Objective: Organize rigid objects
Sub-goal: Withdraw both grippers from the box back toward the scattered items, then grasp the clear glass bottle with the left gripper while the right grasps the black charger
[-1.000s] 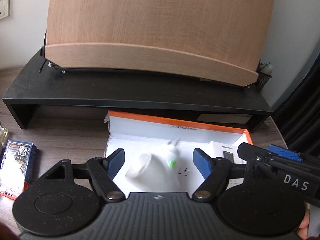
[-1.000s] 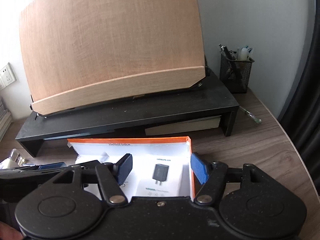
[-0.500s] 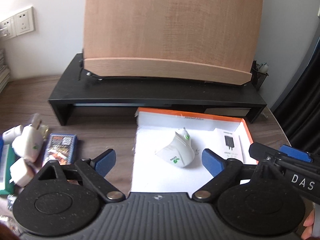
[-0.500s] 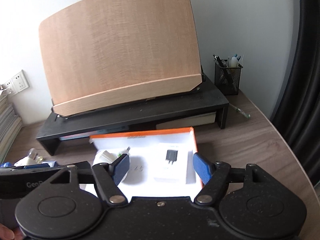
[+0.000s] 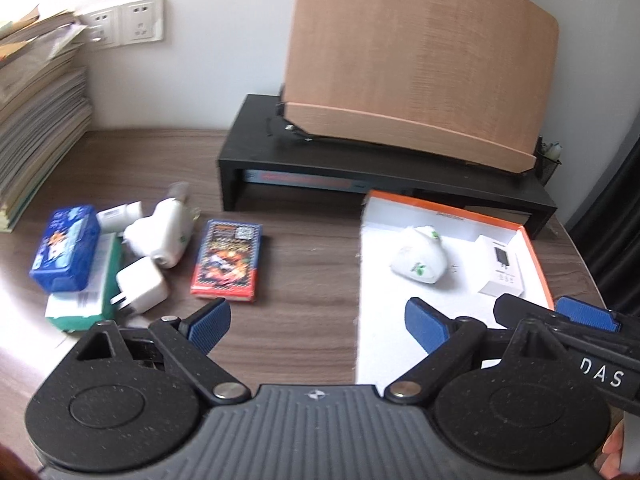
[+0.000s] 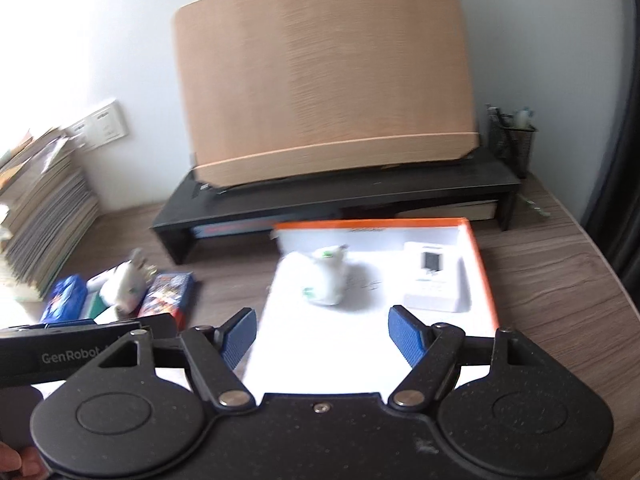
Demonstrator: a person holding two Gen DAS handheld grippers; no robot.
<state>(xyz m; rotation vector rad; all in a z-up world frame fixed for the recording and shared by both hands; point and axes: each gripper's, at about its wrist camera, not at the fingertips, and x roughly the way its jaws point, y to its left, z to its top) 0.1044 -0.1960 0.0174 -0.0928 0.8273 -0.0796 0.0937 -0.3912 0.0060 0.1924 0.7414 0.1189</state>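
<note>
Both my grippers have pulled back and up from the orange-edged box [image 5: 538, 258] since a second ago, so the pile on the left of the wooden desk [image 5: 304, 320] has come into my left view. The white plug with green marks [image 5: 418, 261] was blurred between my left fingers then; now it lies on the white floor of the box, left of the small white charger carton [image 5: 502, 268], the two apart.

My left gripper [image 5: 318, 326] has just been opening: its jaws stand wide with only desk and the box's left edge between them, nothing held. My right gripper [image 6: 322, 338] has also just been opening, released, above the near part of the box floor.

Motion blur softens the right view: the plug [image 6: 326, 276] reads there as a white smear, and the pencilled marks beside it I cannot read. The box's near edge is hidden behind both gripper bodies.

Only the left view shows the pile clearly: a red and blue card pack [image 5: 226, 262], a blue tin [image 5: 66, 254] resting on a green box [image 5: 94, 292], a square white adapter [image 5: 140, 286] and a larger white plug [image 5: 162, 236]. The right view crowds these together, partly behind the left gripper's body. The mesh pen holder [image 6: 510, 140] shows whole only in the right view.
</note>
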